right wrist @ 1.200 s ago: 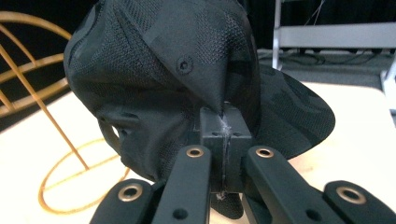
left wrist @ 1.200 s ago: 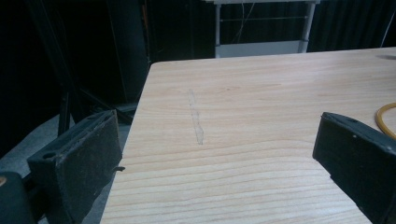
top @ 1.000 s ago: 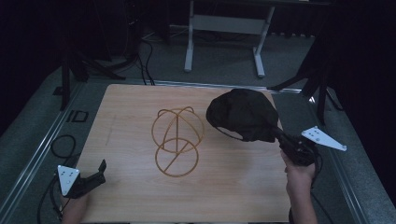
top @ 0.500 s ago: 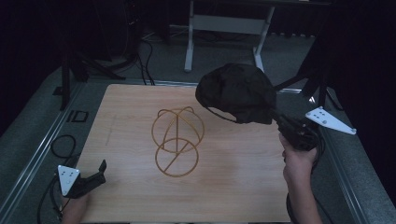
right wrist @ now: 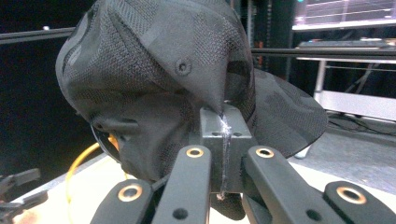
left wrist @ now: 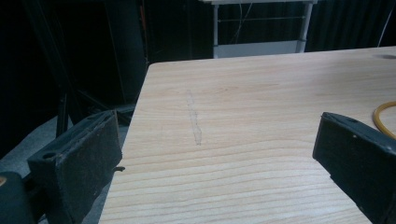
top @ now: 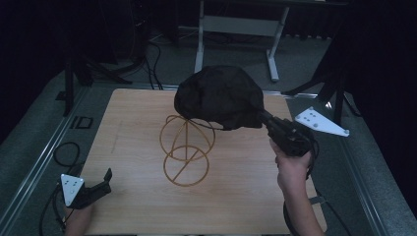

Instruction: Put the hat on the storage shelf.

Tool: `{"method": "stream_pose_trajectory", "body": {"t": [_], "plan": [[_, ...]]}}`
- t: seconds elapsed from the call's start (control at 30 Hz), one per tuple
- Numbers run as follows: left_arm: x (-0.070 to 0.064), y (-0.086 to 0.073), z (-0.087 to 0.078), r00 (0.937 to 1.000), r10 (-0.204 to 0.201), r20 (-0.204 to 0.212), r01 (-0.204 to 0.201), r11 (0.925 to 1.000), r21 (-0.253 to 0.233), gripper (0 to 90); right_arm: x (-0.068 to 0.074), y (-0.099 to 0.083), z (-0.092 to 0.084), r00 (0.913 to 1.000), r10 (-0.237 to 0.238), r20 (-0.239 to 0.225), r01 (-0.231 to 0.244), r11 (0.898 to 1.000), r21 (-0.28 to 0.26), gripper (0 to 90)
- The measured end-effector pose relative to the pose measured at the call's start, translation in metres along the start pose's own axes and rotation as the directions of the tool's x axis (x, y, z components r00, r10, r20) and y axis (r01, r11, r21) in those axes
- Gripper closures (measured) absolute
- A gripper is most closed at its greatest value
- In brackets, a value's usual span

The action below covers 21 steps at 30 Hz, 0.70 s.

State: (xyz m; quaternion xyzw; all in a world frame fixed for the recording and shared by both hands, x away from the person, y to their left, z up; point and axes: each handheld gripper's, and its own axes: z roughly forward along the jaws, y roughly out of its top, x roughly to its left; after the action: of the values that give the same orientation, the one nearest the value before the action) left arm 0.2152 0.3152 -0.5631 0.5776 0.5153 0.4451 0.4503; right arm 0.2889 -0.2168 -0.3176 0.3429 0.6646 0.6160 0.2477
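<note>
Above the counter's (top: 147,211) far middle, the right gripper (top: 265,118) is carrying a black mesh cap (top: 219,98), jaws pinched tight on its fabric, over the gold wire stand (top: 186,147) (round hoops, thin). Next: prob. lowering it centred onto the top hoop. Near left, the left gripper (top: 101,183) is resting w/ jaws wide, holding nothing.

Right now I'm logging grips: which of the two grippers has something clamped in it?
The right gripper: its jaws pinch the black cap above the wire stand. The left gripper rests open on the table.
</note>
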Motion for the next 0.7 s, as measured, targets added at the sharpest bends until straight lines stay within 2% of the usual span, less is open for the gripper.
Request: {"method": "stream_pose_trajectory", "body": {"t": [0.37, 0.5, 0.7], "plan": [[0.0, 0.0, 0.0, 1.0, -0.004, 0.003, 0.004, 1.0, -0.001, 1.6, 0.029, -0.007, 0.024, 0.9959, -0.001, -0.091, 0.003, 1.0, 0.02, 90.0], [0.001, 0.0, 0.0, 1.0, -0.004, 0.004, 0.004, 1.0, -0.001, 1.6, 0.037, -0.015, 0.03, 0.9925, 0.014, -0.121, -0.01, 0.999, 0.033, 90.0], [0.001, 0.0, 0.0, 1.0, -0.004, 0.004, 0.004, 1.0, -0.003, 1.6, 0.044, -0.033, 0.036, 0.9892, 0.032, -0.143, -0.022, 0.997, 0.074, 90.0]]}}
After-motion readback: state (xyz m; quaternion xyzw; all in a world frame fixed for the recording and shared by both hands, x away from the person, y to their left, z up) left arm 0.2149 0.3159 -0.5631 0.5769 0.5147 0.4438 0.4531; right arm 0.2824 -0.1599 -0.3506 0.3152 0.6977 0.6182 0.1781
